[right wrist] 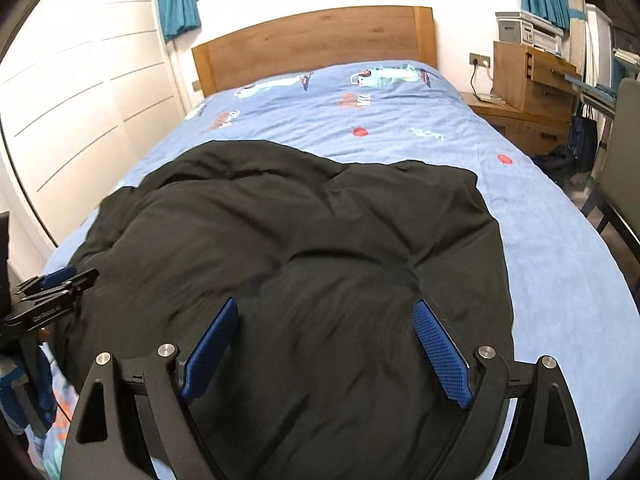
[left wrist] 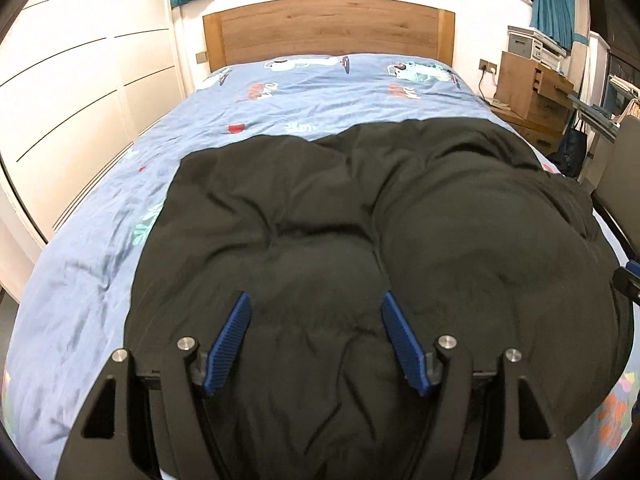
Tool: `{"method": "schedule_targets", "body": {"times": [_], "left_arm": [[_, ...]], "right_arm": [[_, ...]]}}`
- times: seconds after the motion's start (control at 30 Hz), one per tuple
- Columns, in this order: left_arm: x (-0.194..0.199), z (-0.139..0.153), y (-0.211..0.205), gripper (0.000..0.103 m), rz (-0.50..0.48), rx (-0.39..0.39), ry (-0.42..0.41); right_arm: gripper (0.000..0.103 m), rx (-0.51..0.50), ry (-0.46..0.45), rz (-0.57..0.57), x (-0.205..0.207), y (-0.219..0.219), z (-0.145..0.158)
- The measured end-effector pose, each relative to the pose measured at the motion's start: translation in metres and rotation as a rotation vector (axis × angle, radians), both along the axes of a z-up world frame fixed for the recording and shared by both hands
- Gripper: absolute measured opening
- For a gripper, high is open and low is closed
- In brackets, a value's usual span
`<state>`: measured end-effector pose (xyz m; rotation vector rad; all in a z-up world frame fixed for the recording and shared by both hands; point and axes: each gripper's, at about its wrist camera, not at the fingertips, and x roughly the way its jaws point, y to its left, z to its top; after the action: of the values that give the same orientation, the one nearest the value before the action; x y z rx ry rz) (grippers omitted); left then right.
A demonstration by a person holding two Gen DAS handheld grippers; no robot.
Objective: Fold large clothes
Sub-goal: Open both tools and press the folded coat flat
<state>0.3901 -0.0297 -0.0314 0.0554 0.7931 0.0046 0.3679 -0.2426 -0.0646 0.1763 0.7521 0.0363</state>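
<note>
A large black garment (left wrist: 360, 220) (right wrist: 300, 240) lies rumpled across the near half of the bed, puffed into soft mounds. In the left wrist view my left gripper (left wrist: 314, 306) hangs over its near part, open, blue pads (left wrist: 234, 332) wide apart with only cloth below them. In the right wrist view my right gripper (right wrist: 326, 312) is over the garment's near right part, also open and holding nothing. The left gripper (right wrist: 60, 280) shows at the left edge of the right wrist view. A bit of the right gripper (left wrist: 630, 280) shows at the right edge of the left wrist view.
The bed has a blue patterned cover (left wrist: 320, 96) (right wrist: 540, 240) and a wooden headboard (left wrist: 328, 28). White wardrobe doors (left wrist: 80, 100) run along the left. On the right stand a wooden nightstand and cabinet (right wrist: 524, 96), a printer (right wrist: 524, 30) and a chair (right wrist: 624, 160).
</note>
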Motion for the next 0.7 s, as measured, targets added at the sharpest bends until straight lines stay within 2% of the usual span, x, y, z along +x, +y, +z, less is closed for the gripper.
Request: {"method": "schedule_targets", "body": {"times": [0.23,0.4,0.7], "left_arm": [[-0.016,-0.020,0.000,0.067,0.002,0.015,0.010],[-0.015,-0.029,-0.002,0.068,0.001,0.012,0.008],[-0.017,-0.040,-0.007,0.070,0.007,0.041,-0.001]], "right_arm": [[0.091,-0.021,0.041,0.003,-0.016,0.000,-0.023],[0.096,-0.018,0.057,-0.022,-0.017,-0.011,-0.042],[0.100,-0.006,0.070,-0.045,-0.020,-0.021,-0.055]]}}
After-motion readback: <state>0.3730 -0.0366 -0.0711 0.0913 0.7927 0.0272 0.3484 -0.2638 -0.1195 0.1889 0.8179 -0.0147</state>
